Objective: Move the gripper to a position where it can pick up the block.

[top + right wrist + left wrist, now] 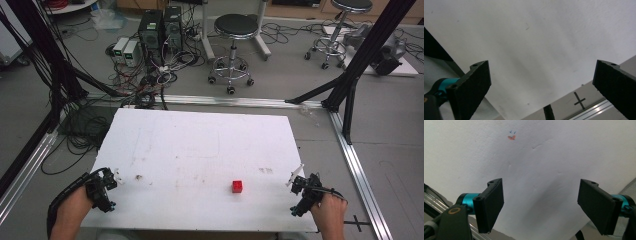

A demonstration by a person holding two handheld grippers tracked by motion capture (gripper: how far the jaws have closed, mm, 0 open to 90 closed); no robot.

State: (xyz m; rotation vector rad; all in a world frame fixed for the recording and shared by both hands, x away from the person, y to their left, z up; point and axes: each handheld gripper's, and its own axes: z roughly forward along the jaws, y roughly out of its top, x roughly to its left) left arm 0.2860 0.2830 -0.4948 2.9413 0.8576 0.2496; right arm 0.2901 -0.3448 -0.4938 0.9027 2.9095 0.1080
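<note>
Holding both grippers, left (111, 181) and right (296, 181), jaws apart and empty at the bench's (200, 145) near corners; we judge the red cube (237, 186), near the front edge, suits a square right-hand approach.

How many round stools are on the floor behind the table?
2. One black-topped stool stands behind the table's middle, beside the computer boxes. The other stool is far back on the right, its seat cut by the picture's top edge. More could be out of view.
</note>
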